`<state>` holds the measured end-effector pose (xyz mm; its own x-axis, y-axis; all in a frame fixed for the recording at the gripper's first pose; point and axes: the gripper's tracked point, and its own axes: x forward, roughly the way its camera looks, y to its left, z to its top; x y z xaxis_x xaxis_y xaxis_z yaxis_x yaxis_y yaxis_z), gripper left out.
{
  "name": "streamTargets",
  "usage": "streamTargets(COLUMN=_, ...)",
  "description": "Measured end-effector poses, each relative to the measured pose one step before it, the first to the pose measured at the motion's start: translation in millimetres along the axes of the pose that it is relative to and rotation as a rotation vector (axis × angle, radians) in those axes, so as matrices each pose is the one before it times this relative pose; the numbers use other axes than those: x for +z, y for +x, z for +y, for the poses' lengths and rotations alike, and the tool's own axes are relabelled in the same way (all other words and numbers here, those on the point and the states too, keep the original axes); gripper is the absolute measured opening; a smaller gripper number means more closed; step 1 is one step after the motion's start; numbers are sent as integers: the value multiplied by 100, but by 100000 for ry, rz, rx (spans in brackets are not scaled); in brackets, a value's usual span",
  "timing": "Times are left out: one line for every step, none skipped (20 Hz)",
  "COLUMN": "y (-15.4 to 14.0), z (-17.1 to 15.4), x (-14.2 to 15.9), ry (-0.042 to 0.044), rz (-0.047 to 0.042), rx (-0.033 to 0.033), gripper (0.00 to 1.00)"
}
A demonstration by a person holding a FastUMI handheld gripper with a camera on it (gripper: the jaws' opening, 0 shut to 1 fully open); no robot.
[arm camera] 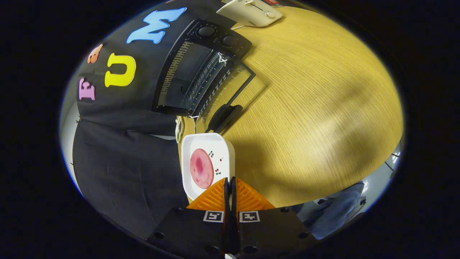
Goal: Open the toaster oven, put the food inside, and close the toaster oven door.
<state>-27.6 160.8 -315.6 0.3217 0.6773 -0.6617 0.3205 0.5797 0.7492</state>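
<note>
The gripper (230, 187) sits at the near end of the scene with its two fingers (215, 198) pressed together, the gap between them a thin dark slit; they appear closed on the near rim of the white tray (222, 147), though the contact itself is hidden behind the fingertips. The whole view is rolled, so the wooden table (316, 108) swings up toward 2 o'clock and the black booth cloth (118, 162) falls away toward 9 o'clock.

The tray lies just ahead of the fingers, from 12 toward 11 o'clock of the tips, its near edge touching them. It is a shallow rounded rectangle whose long axis runs straight away from the gripper toward the oven. Inside it rests a flat round slice of pink meat (201, 168), lying nearer the gripper's end of the tray, slightly to the 11 o'clock side of the tips.

Beyond the tray's far end, at 12 o'clock, is the black toaster oven (187, 72). Its glass door (230, 86) is dropped open toward the gripper, the dark handle (224, 117) at its free edge lying just past the tray. A wire rack (205, 81) shows in the open cavity, and two knobs (206, 31) sit on the oven's far end.

Farthest off, at 1 o'clock, a cream-coloured appliance (251, 12) stands on the table.
</note>
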Motion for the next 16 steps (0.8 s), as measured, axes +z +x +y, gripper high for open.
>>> streamTargets(y=185, z=479, x=230, ry=1571, rz=-2619, rx=7, gripper=2)
streamTargets(y=218, z=537, x=333, ry=1193, rz=-2983, rx=104, gripper=2)
streamTargets(y=146, z=490, x=295, ry=751, rz=-2780, rx=278, gripper=2)
streamTargets(y=269, z=505, x=227, ry=961, rz=-2291, rx=171, gripper=2)
streamTargets(y=134, z=452, x=388, ry=1451, rz=-2333, rx=-46, gripper=2)
streamTargets(y=268, z=384, x=487, ry=1937, rz=-2763, rx=-307, gripper=2)
streamTargets(y=251, z=449, x=506, ry=2082, rz=-2849, rx=-87, gripper=2)
streamTargets(y=513, z=413, x=460, ry=2126, rz=-2616, rx=-72, gripper=2)
streamTargets(y=394, z=449, x=434, ry=2212, rz=-1966, rx=251, gripper=2)
streamTargets(y=449, z=356, x=261, ry=2378, rz=-1809, rx=37, gripper=2)
streamTargets(y=601, z=465, x=405, ry=2597, rz=-1934, rx=465, gripper=2)
streamTargets(y=723, z=390, x=350, ry=2849, rz=-1680, rx=76, gripper=2)
streamTargets(y=609, z=346, x=376, ry=2689, rz=-1344, rx=235, gripper=2)
streamTargets(y=632, z=328, x=5, ry=1776, rz=-739, rx=-88, gripper=2)
streamTargets(y=690, z=313, x=104, ry=1010, rz=-635, rx=117, gripper=2)
streamTargets(y=372, z=285, x=118, ry=752, rz=-1098, rx=-64, gripper=2)
